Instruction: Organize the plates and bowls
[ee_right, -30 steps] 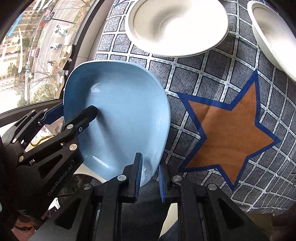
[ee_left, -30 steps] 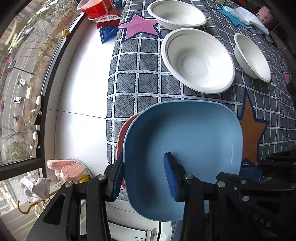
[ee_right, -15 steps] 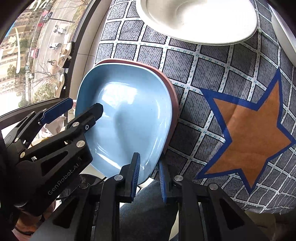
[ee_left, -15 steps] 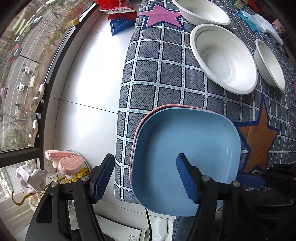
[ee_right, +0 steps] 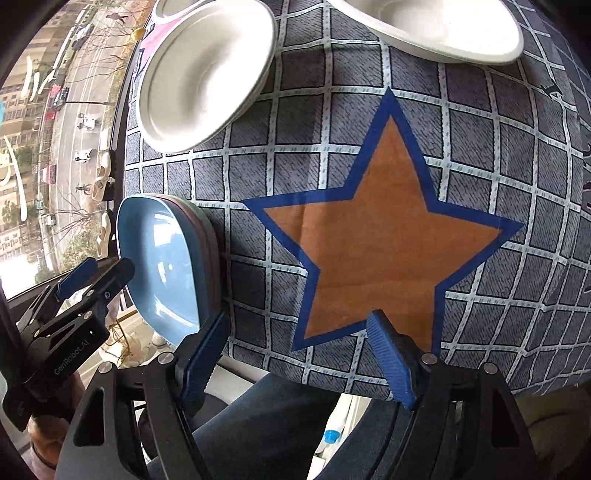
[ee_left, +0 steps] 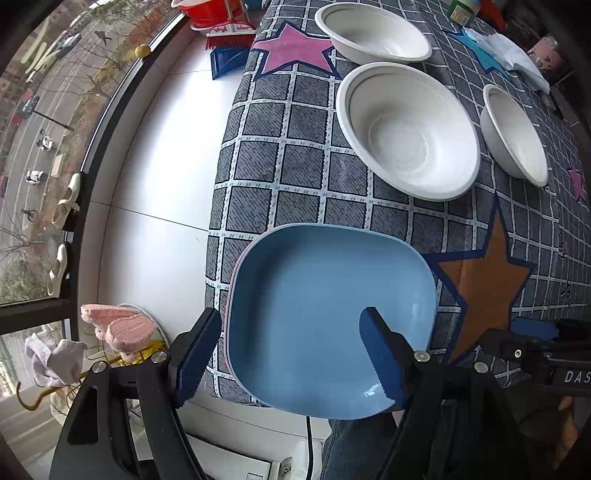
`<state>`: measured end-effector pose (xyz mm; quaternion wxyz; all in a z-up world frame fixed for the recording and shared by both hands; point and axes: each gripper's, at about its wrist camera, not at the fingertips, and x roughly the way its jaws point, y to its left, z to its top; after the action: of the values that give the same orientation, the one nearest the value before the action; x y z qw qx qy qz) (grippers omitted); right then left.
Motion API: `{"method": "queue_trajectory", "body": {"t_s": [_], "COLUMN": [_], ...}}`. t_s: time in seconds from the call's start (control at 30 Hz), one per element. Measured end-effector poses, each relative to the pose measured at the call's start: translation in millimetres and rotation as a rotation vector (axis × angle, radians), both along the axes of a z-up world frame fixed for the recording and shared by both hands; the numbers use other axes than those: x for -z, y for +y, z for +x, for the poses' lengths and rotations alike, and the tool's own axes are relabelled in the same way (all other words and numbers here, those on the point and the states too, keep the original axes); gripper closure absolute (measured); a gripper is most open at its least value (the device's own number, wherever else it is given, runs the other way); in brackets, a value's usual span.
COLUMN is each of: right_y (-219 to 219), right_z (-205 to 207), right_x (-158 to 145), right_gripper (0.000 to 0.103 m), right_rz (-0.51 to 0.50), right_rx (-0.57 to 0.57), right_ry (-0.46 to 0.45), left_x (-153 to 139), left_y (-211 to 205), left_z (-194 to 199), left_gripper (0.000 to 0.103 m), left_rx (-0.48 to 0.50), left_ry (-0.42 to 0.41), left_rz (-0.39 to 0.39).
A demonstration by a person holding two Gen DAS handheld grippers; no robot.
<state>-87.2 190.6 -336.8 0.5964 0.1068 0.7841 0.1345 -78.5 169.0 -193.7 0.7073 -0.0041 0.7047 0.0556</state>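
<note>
A blue square plate (ee_left: 328, 314) lies on a pink plate (ee_left: 232, 291) at the table's near left corner, overhanging the edge. My left gripper (ee_left: 290, 356) points down over its near left rim, jaws opening. One finger hangs outside the rim and the other above the plate's inside, and neither pad touches it. My right gripper (ee_right: 295, 356) is to the right of the plates (ee_right: 162, 258), over the table's front edge. Its jaws are opening too, with nothing between them. Three white bowls (ee_left: 406, 136) (ee_left: 373, 33) (ee_left: 515, 134) stand further back.
The table wears a grey checked cloth (ee_left: 295, 147) with an orange star (ee_right: 376, 240). A person's trouser leg (ee_right: 277, 417) is below the front edge. Left of the table are white floor, pink slippers (ee_left: 118, 325), a red dustpan and brush (ee_left: 221, 22), and a window.
Both grippers were shut on the blue plate's near rim and have let go. It has settled onto the pink plate. My right gripper has moved right, off the plates.
</note>
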Motion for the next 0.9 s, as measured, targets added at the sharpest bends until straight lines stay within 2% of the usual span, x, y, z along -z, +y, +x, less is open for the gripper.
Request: {"method": "queue_trajectory", "body": {"t_s": [0.27,0.4,0.67,0.9], "right_y": [-67.2,-95.5,-138.8,-160.1], "right_z": [-10.7,0.6,69.1,138.0], "right_x": [12.3,7.6,-19.5,-29.5], "right_gripper": [0.025,0.025,0.025,0.025], "right_rz": [-0.035,-0.046,-0.093,-0.109], "right_rx": [0.156,0.205,0.240,0.255], "right_ry": [0.051,0.041,-0.061,-0.125], "left_x": [-15.6,-30.5,-48.3,-30.0], "left_y": [-58.0,-85.6,-126.3,-166.5], "left_z": [28.6,50.9,109.5,159.6], "left_gripper": [0.023,0.023,0.023,0.023], "left_rx": [0.128,0.196,0.257,0.315], "left_ry": [-0.033,-0.067,-0.133,-0.134], "left_rz": [-0.052,-0.057,-0.060,-0.021]}}
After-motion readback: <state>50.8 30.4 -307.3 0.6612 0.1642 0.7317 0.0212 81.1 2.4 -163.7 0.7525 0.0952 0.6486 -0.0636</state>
